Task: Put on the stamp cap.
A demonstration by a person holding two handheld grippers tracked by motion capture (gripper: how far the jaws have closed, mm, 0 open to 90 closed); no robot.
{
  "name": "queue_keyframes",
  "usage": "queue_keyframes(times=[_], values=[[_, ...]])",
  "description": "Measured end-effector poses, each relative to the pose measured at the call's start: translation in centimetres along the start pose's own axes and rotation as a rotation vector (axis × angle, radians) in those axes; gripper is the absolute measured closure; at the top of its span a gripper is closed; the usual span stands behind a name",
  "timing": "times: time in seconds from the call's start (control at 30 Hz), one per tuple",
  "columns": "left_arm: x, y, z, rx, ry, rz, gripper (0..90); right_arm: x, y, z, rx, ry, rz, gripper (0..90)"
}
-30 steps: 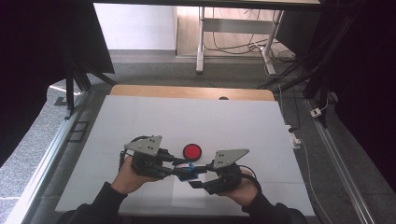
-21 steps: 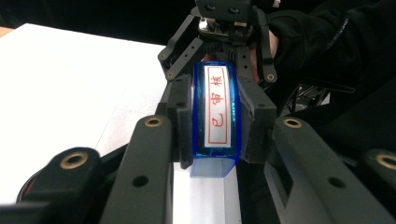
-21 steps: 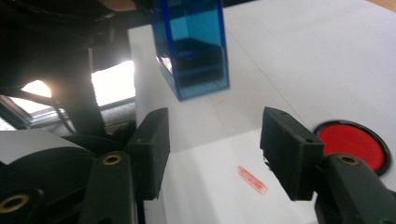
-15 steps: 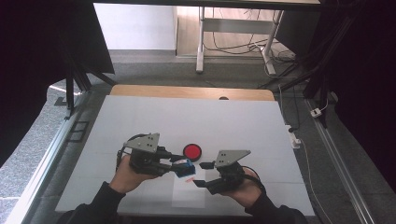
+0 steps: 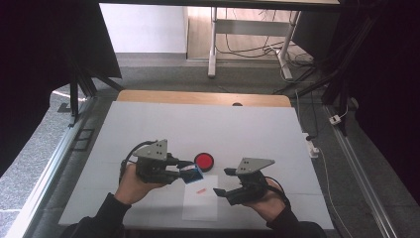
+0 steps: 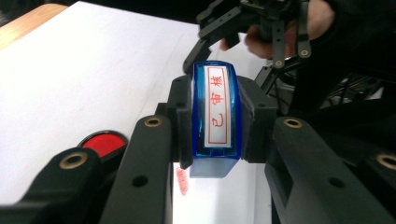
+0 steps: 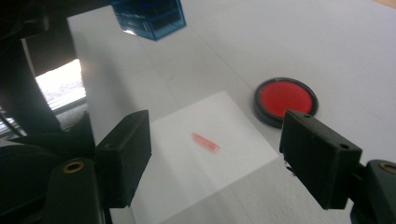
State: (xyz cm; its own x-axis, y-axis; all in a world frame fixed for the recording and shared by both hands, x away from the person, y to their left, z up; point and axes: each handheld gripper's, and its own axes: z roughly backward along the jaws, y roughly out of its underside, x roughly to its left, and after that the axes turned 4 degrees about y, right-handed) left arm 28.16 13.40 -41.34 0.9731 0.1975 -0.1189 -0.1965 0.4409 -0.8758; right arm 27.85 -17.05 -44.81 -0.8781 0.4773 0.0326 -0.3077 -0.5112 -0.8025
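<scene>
My left gripper (image 5: pixel 190 173) is shut on a blue stamp (image 6: pixel 215 121) with a white label in red characters, held just above the table. A round red ink pad (image 5: pixel 204 160) lies just beyond it. Below the stamp a small white sheet (image 5: pixel 200 208) carries a red stamp mark (image 7: pixel 205 143). My right gripper (image 7: pixel 219 158) hovers over the sheet's right side. Its jaws have just been opening and stand apart with nothing between them. The stamp (image 7: pixel 149 16) hangs ahead of it, and the ink pad (image 7: pixel 286 99) is to its right.
The white table top (image 5: pixel 247 129) ends in a wooden strip (image 5: pixel 198 97) at the far edge. Beyond it are a desk frame and floor cables (image 5: pixel 247 49). A white plug and cable (image 5: pixel 311 146) sit at the table's right edge. Metal rails run along both sides.
My right gripper has drawn back from the stamp toward the near right, and its jaws have spread wider. The left gripper has kept still with the stamp.
</scene>
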Motion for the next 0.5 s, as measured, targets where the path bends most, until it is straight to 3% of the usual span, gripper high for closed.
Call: queue_keyframes(times=[0.5], values=[[0.3,0.1,0.4,0.018,-0.067,0.034,69.7,-0.9,1.1,1.3,0.011,0.066,-0.056,14.8]])
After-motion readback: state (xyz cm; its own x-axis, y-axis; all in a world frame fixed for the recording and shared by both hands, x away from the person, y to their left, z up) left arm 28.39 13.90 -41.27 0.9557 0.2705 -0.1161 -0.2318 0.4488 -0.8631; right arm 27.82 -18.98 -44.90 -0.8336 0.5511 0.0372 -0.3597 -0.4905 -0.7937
